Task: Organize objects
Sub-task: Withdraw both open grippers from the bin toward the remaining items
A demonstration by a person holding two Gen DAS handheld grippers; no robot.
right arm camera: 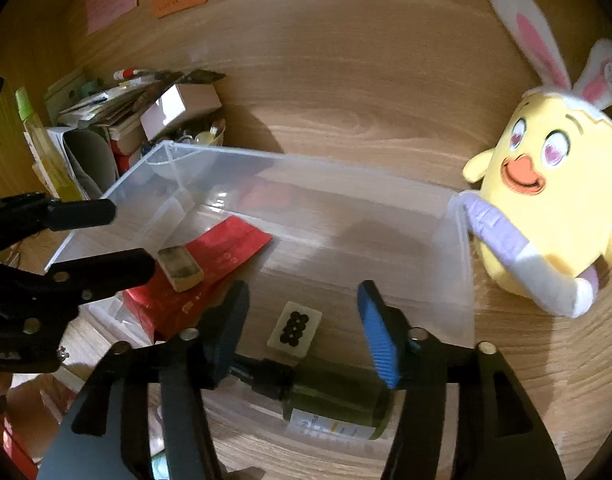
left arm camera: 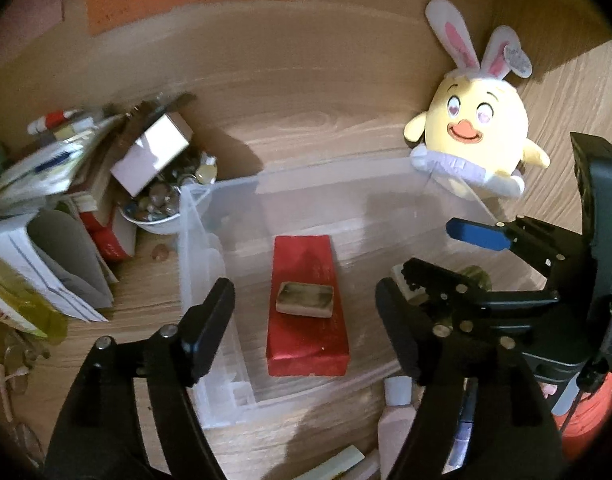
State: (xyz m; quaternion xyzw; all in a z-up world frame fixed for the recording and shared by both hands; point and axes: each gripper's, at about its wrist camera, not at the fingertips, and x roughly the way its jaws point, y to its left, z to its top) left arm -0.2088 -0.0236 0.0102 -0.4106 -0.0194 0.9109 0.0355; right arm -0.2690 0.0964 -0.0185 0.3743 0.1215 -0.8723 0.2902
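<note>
We see both grippers, left gripper [left arm camera: 306, 320] and right gripper [right arm camera: 302, 332], gaping wide, empty, above the clear bin [right arm camera: 345, 164]; mahjong tile [right arm camera: 294, 329] mid-frame, bare floor toward right wall.

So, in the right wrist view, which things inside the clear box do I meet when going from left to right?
Worn block lying on the red box → white tile with black dots → dark green bottle lying on its side, nearest the camera.

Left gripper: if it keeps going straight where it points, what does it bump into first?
Probably the small tile lying on the red box inside the clear bin. The left gripper is open and centred on it, though depth is hard to judge.
</note>
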